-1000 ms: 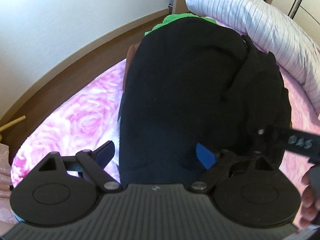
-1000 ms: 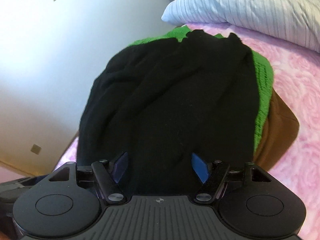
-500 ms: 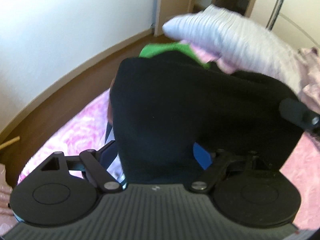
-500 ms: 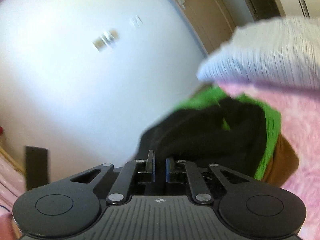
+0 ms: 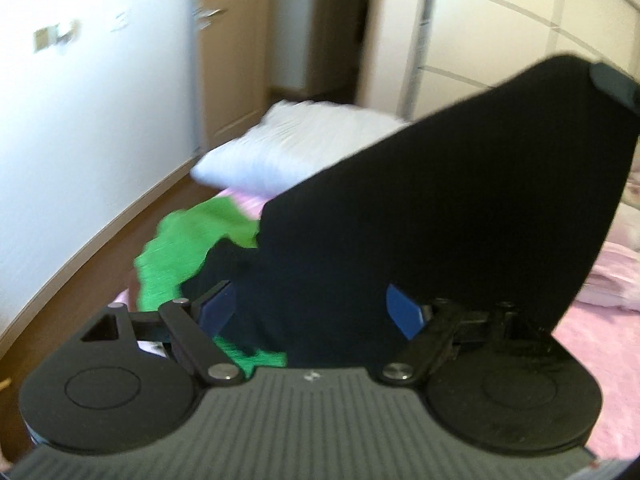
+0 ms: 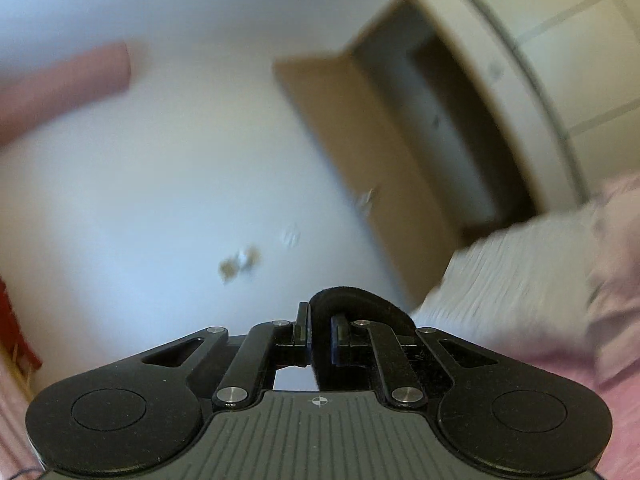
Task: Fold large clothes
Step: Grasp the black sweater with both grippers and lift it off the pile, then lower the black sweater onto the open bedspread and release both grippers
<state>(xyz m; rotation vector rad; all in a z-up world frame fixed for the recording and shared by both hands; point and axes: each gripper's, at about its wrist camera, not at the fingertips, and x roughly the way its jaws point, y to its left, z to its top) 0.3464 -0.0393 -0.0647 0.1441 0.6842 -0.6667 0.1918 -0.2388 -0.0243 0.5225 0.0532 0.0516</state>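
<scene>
A large black garment [image 5: 420, 220] rises from the pile on the bed to the upper right, where a finger [image 5: 612, 84] of my right gripper holds its corner. In the right wrist view my right gripper [image 6: 320, 336] is shut on a fold of the black garment [image 6: 356, 300], which loops over its right finger. My left gripper [image 5: 310, 308] stands open and wide. The black cloth passes between its blue pads [image 5: 404, 312], and both pad faces show bare. A green garment [image 5: 184, 248] lies under the black one.
A pink rose-patterned bed cover [image 5: 600, 360] lies below. A white striped pillow [image 5: 304, 148] sits at the head of the bed, also the pillow [image 6: 520, 264]. A white wall [image 5: 100, 140], wooden floor [image 5: 80, 288], a door [image 6: 360, 128] and wardrobe doors [image 5: 500, 40] surround the bed.
My right gripper closed on the black garment and lifted its corner high. Both grippers rose and tilted up, so the wall and door now fill the views. The green garment is uncovered.
</scene>
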